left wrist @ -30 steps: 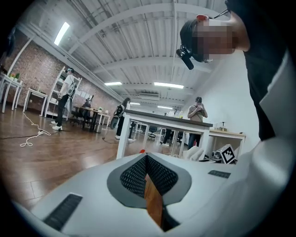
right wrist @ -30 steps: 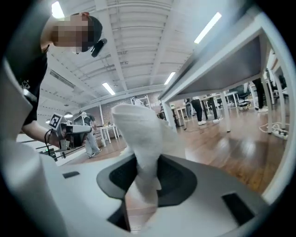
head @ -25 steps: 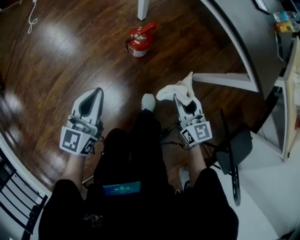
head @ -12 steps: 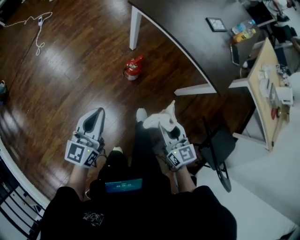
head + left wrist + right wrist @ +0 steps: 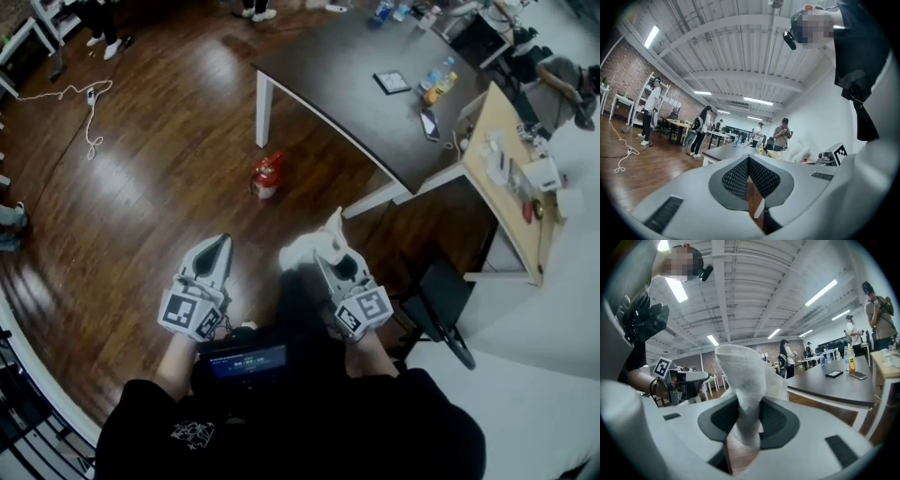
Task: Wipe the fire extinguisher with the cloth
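A small red fire extinguisher (image 5: pixel 266 175) stands upright on the dark wood floor, beside a white table leg (image 5: pixel 263 110). Both grippers are held well short of it, near the person's body. My right gripper (image 5: pixel 330 246) is shut on a white cloth (image 5: pixel 315 246), which bunches up from between the jaws; the right gripper view shows the cloth (image 5: pixel 743 394) pinched there. My left gripper (image 5: pixel 217 247) is shut with nothing in it, its jaw tips meeting in the left gripper view (image 5: pixel 748 161). The extinguisher is out of sight in both gripper views.
A dark curved table (image 5: pixel 375 122) carries bottles (image 5: pixel 436 82), a phone and a tablet. A wooden desk (image 5: pixel 511 169) stands at the right, a black chair (image 5: pixel 441 300) beside me. A white cable (image 5: pixel 80 103) lies on the floor at left. Other people stand in the room's far part.
The head view has risen and pulled back, so the extinguisher looks smaller and farther. Both grippers have lifted and now point level into the room; the right one keeps the cloth.
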### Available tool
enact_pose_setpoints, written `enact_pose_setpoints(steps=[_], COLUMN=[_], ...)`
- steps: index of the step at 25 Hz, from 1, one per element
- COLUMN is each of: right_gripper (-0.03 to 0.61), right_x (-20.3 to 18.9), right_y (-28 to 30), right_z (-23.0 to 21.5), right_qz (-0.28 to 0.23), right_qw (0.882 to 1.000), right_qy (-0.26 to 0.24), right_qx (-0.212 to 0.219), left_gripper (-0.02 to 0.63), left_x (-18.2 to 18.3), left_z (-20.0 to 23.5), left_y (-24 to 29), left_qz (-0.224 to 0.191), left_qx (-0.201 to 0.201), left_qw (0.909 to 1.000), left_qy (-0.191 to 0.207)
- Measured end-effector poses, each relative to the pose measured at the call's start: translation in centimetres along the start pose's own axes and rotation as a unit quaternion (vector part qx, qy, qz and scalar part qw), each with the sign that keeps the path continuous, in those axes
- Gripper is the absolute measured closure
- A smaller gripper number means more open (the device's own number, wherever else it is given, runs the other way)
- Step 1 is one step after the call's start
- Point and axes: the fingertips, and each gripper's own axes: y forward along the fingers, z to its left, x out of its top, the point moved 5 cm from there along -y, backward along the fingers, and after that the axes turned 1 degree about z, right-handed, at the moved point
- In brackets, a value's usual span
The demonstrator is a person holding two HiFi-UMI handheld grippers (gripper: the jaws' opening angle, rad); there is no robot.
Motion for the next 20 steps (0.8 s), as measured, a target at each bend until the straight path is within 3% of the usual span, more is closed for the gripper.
enact_pose_setpoints(steps=[5,10,15,20], right_gripper=[0.439,0.439,0.439,0.439], right_x=[1.0,1.8,2.4,4.5], right_y=[-2.8,-6.2,-11.3,-12.1], right_z=[4.5,9.8,12.1,13.0], right_qz=[-0.026,-0.032,-0.051,-0.055], right_qw=[0.999,0.998,0.997,0.997], right_qy=[-0.008,-0.005,0.010,0.016], right_qx=[-0.037,-0.048,-0.052,-0.044], left_gripper=[0.611,0.611,0.612,0.612], left_x=[2.3,4.3,4.7,5.8], left_z=[-2.2,-4.2,-8.4,-9.5], left_y=[-3.6,-8.0,-10.6,-10.9], left_qz=[-0.017,-0.023,-0.025,-0.020], left_qx=[-0.037,-0.056,-0.061,-0.060], left_qw=[0.9988,0.9978,0.9975,0.9977], left_qy=[0.025,0.028,0.027,0.023])
